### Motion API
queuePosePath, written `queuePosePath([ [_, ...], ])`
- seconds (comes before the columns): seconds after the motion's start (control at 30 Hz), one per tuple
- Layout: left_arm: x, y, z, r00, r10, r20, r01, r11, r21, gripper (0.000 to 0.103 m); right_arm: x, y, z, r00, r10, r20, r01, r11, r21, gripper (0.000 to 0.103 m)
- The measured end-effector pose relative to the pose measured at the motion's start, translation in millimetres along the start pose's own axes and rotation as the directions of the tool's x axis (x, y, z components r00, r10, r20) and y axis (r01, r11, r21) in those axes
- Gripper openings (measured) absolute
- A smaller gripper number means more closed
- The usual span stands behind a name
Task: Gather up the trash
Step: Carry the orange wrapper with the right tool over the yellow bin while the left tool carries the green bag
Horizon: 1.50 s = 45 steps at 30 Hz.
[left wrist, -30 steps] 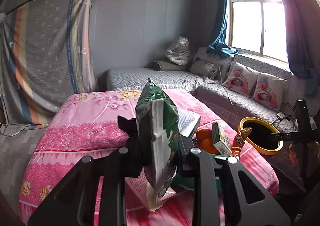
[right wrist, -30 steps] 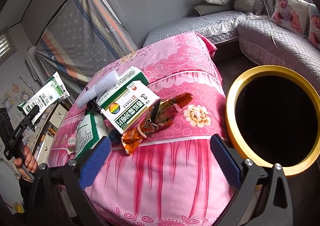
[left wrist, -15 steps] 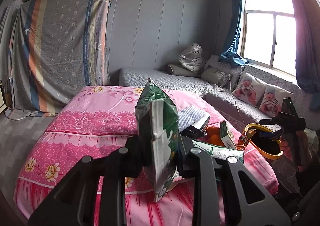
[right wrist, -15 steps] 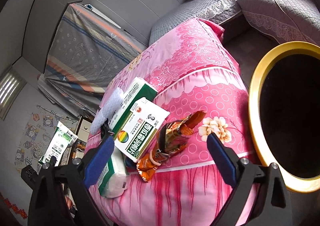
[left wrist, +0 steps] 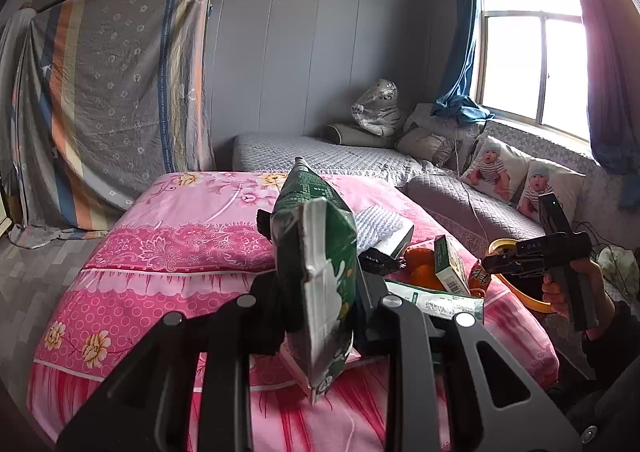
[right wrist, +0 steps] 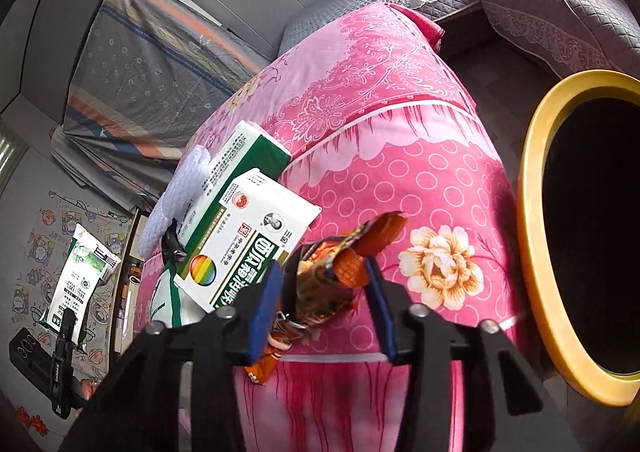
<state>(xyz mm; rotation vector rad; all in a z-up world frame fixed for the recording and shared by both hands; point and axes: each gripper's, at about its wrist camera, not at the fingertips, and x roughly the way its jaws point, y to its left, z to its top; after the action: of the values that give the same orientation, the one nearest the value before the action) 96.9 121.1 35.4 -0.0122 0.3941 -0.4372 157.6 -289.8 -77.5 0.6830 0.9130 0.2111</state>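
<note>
Support: bed under a pink floral-print cover (right wrist: 400, 99), pale at the top, with a circle-patterned band and a striped skirt.
Near edge: white-and-green printed cardboard medicine box (right wrist: 248, 240), overlapping a second green-and-white carton (right wrist: 240, 155).
Beside the cartons: white knitted cloth (right wrist: 176, 195).
Front of the boxes: crumpled orange foil snack wrapper (right wrist: 332, 272).
Left of the boxes: white-and-green plastic pouch (right wrist: 164, 300).
Also there: orange fruits (left wrist: 420, 268).

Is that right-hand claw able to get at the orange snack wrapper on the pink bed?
Probably yes. The right gripper is open with its blue pads either side of the orange snack wrapper, and nothing lies between them. The white medicine box sits close on one side, so it might get nudged.
</note>
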Motion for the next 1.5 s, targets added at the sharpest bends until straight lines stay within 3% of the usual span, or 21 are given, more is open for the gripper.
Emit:
queuePosePath([
  [0.13,1.2,-4.3,1.1,1.0,0.0,0.0,0.0,1.0,-0.002,0.024,-10.9,6.0,-2.0,0.999,-0.013,0.036,0.014,0.999,-0.049,0.018],
  [0.6,13.3,-24.2,4.8,1.0,-0.021,0.006,0.021,1.0,0.007,0.024,-79.6,39.7,-5.0,0.984,0.012,0.176,0.021,0.982,-0.19,0.018],
  [1.17,38.9,-65.1,16.7,0.992,-0.129,0.001,0.129,0.99,0.05,0.024,-112.0,22.0,-5.3,0.965,-0.017,0.26,0.059,0.986,-0.155,0.018],
  [1.5,69.7,-123.9,37.6,0.97,-0.241,-0.026,0.242,0.962,0.125,0.024,-157.1,-13.1,11.7,0.922,-0.099,0.375,0.142,0.986,-0.089,0.018],
])
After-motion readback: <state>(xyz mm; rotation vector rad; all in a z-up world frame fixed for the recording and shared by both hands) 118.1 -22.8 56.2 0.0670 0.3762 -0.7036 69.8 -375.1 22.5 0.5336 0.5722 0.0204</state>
